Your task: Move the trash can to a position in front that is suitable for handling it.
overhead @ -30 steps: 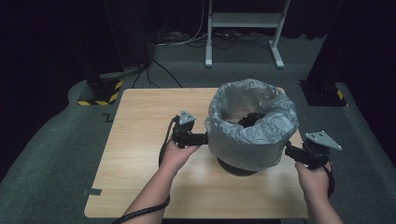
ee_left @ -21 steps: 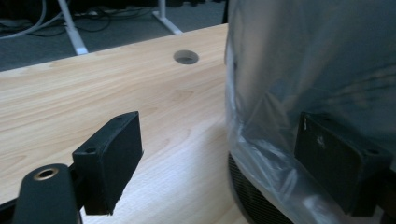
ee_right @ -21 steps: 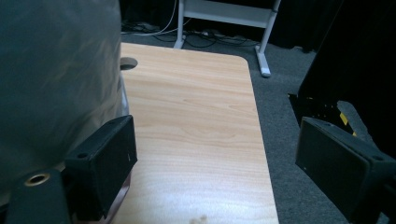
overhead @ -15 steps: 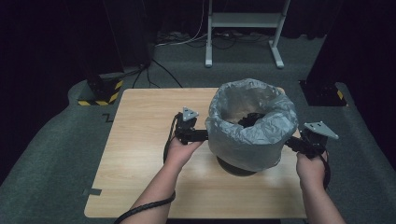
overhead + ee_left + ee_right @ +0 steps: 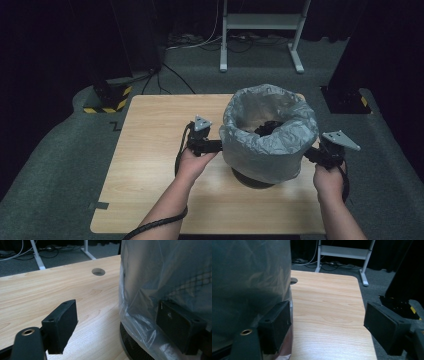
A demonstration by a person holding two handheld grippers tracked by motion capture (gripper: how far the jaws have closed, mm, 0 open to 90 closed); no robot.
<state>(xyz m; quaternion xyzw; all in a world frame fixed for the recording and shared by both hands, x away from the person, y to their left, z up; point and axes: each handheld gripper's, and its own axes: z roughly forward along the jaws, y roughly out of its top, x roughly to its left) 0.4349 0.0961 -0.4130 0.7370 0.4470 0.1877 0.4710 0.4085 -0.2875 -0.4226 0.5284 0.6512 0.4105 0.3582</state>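
Just sitting in the middle of the grey carpet [image 5: 60, 165]: light wooden table [image 5: 150, 150], with a round cable hole [image 5: 98, 271] showing near its far edge. Standing beyond the table's far side: white metal stand [image 5: 260, 30], cables [image 5: 195, 42] trailing around its feet. Lurking off the table's far-left corner: black base with yellow-black hazard tape [image 5: 107, 100]. Matching one [image 5: 347, 100] sitting off the far-right corner.

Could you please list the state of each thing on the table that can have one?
bin: upright on the table, lined.
plastic bag: open at the top, folded down over the bin's rim, crinkled.
left gripper: open, one jaw against the bag's side, nothing pinched.
right gripper: open, jaws have just been closing a little, one jaw beside the bag, nothing between them.
table: wooden, bearing the bin.
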